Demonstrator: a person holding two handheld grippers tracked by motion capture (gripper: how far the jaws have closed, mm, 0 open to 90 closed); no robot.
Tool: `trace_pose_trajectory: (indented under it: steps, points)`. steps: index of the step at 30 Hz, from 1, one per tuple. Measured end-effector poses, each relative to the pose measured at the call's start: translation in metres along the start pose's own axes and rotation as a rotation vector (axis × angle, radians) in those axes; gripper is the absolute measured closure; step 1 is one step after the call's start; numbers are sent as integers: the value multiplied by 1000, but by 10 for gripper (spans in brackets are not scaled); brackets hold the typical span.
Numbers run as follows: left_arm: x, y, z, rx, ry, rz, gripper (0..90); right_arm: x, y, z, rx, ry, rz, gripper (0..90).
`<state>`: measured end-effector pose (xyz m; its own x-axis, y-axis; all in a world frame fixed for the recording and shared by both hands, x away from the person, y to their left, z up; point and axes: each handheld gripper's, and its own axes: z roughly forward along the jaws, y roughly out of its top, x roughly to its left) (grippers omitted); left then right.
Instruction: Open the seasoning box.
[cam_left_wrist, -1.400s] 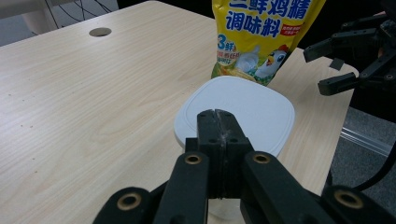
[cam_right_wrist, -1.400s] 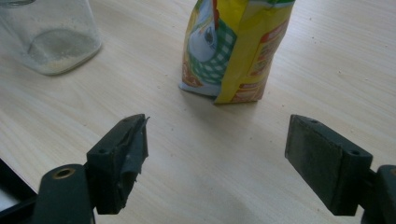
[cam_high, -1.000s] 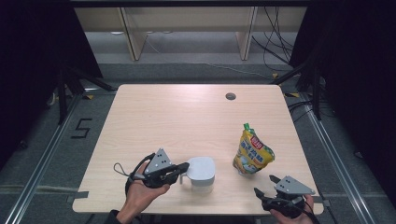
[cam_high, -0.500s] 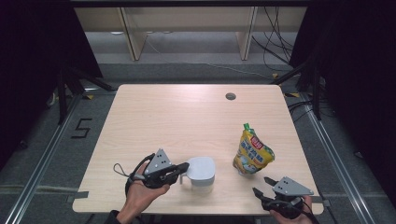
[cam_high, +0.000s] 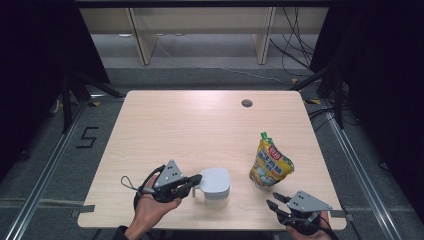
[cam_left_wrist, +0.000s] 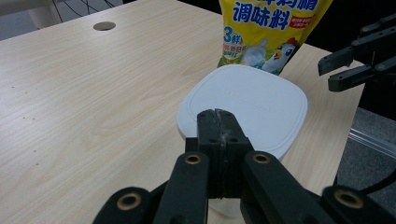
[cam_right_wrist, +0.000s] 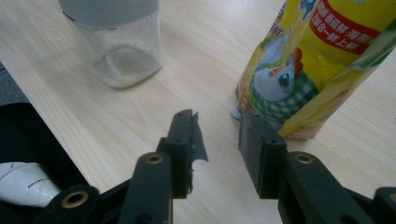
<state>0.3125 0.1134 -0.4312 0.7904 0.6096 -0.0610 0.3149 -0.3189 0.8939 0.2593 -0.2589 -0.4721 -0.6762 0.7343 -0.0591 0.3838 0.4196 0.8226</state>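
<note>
The person's left hand (cam_high: 150, 205) comes in from the near edge and holds the left gripper (cam_high: 196, 179) low and about level, pointing to the right across the table with its jaws pressed tight together, no gap showing between them. The right hand (cam_high: 306, 227) sits at the near right corner with the right gripper (cam_high: 275, 201) aimed up and to the left. Its jaws stand partly apart with nothing between them, and they have just been closing.
</note>
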Motion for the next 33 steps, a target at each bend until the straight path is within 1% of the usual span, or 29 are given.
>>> trace_pose_trajectory:
  steps: [1, 2, 4, 5, 6, 8, 9, 10, 11, 12, 13, 15, 16, 17, 18, 19, 20, 21, 22, 23, 24, 25, 26, 27, 28, 29, 30, 31, 33]
  points:
    - [1, 0, 0, 1, -2, 8, 890, 0, 0, 0, 0, 0, -2, 671]
    - [0, 0, 0, -1, 1, -4, 890, 0, 0, 0, 0, -1, -5, 674]
    - [0, -1, -1, -2, 5, -4, 890, 1, 1, 0, 0, 0, 3, 689]
    - [1, -1, -1, -1, 1, 13, 891, 1, 1, 1, -7, 0, -2, 693]
    - [1, -1, -1, -1, 2, 11, 891, 0, 1, 1, -15, 1, -22, 699]
    - [2, -1, -1, -2, 2, 11, 890, 1, 2, 1, -13, 8, -17, 717]
    - [2, -1, -1, -3, 3, 10, 890, 1, 2, 2, -15, 16, -23, 725]
    - [2, -1, -1, -4, 4, 11, 891, 1, 3, 2, -23, 9, -33, 731]
    - [1, -2, -1, -6, 5, 1, 891, 1, 3, 3, -25, 10, -29, 745]
    - [1, -2, -1, -5, 5, 4, 890, 2, 3, 3, -17, 25, -20, 756]
    - [1, -2, -1, -5, 8, -5, 891, 2, 3, 3, -17, 33, -24, 763]
    - [1, -2, -1, -4, 12, 1, 891, 2, 4, 5, -30, 21, -37, 780]
    - [2, -3, -2, -3, 12, 5, 891, 4, 5, 4, -16, 35, -20, 785]
    - [3, -3, -2, -8, 10, 8, 890, 3, 5, 5, -26, 28, -52, 790]
    - [3, -3, -1, -13, 11, 4, 891, 4, 6, 5, -31, 24, -38, 794]
    - [2, -4, -1, -12, 18, -12, 891, 5, 6, 6, -33, 26, -41, 798]
    - [2, -5, -1, -11, 18, -5, 891, 6, 6, 7, -32, 38, -28, 802]
    - [2, -5, -1, -2, 25, 1, 891, 6, 7, 7, -25, 46, -30, 804]
    - [3, -7, 0, 6, 30, 2, 891, 6, 8, 8, -34, 42, -48, 809]
    - [3, -9, 1, 8, 30, -5, 890, 7, 9, 8, -34, 44, -45, 815]
    - [5, -11, 1, 13, 33, 9, 891, 7, 9, 9, -33, 56, -41, 820]
    - [5, -13, 2, -4, 21, -20, 890, 7, 10, 8, -49, 35, -47, 824]
    - [6, -13, 2, -6, 15, -30, 890, 7, 12, 9, -60, 45, -53, 827]
    - [7, -13, 2, -3, 19, -15, 890, 8, 13, 9, -62, 53, -44, 827]
    - [6, -13, 2, -5, 28, -33, 889, 8, 14, 11, -73, 48, -48, 827]
    - [6, -12, 2, -8, 24, -30, 889, 10, 15, 11, -64, 53, -40, 827]
    - [7, -12, 2, -9, 19, -21, 888, 9, 16, 12, -71, 49, -55, 827]
    - [7, -11, 2, -8, 18, -15, 888, 12, 17, 12, -70, 53, -38, 827]
    - [7, -12, 2, -6, 19, -15, 888, 11, 20, 14, -87, 66, -63, 831]
